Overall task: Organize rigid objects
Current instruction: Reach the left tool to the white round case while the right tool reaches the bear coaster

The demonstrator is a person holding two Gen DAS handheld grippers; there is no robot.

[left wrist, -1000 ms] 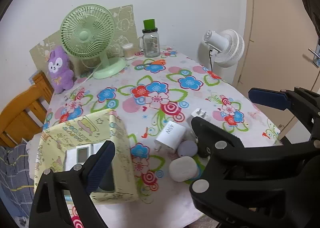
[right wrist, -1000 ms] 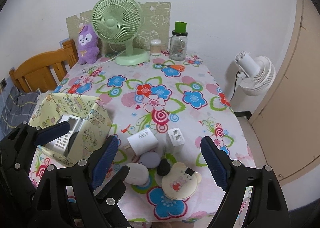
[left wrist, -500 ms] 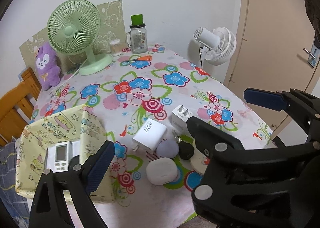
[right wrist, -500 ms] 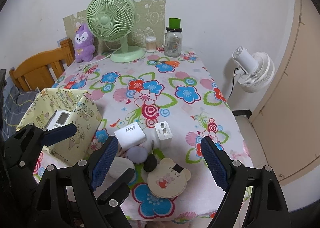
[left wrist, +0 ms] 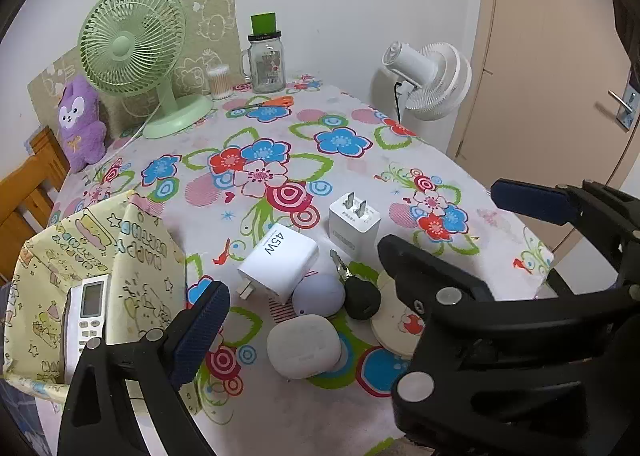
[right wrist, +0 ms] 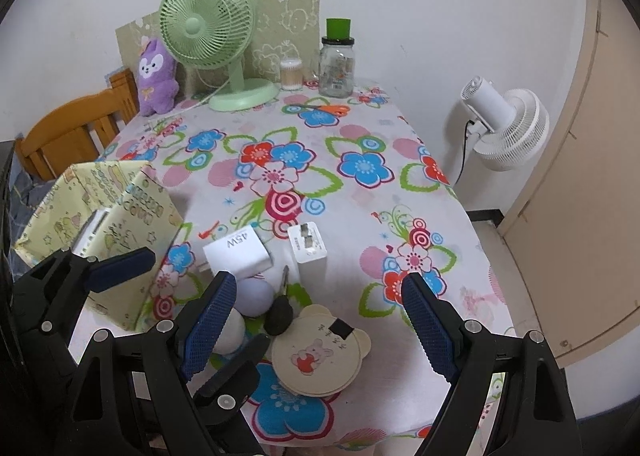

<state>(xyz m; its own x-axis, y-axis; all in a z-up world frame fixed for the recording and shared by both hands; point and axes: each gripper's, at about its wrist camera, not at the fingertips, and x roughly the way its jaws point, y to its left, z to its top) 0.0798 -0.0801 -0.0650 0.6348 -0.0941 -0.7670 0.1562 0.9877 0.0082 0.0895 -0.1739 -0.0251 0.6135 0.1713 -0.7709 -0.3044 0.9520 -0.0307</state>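
Near bench [right wrist: 360,127] front edge: two white chargers [left wrist: 279,263] [right wrist: 307,246], one lilac ball [left wrist: 318,294], one white case [left wrist: 303,344], one black key [right wrist: 279,316], one bear-shaped disc [right wrist: 318,354], beside yellow box [left wrist: 80,256] holding one remote [left wrist: 87,320]; both tools [left wrist: 360,280] [right wrist: 316,330] wide open, empty.

Even soft light, sharp, fisheye-bent edges

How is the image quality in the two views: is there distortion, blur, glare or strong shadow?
Left wrist view: strong fisheye bending, the door edge curves and corners go black; small objects stay sharp, the 45W charger text is readable. Right wrist view: same barrel distortion, soft even light, only faint shadows beside the yellow box, no glare; the right hand-held gripper is crisp.
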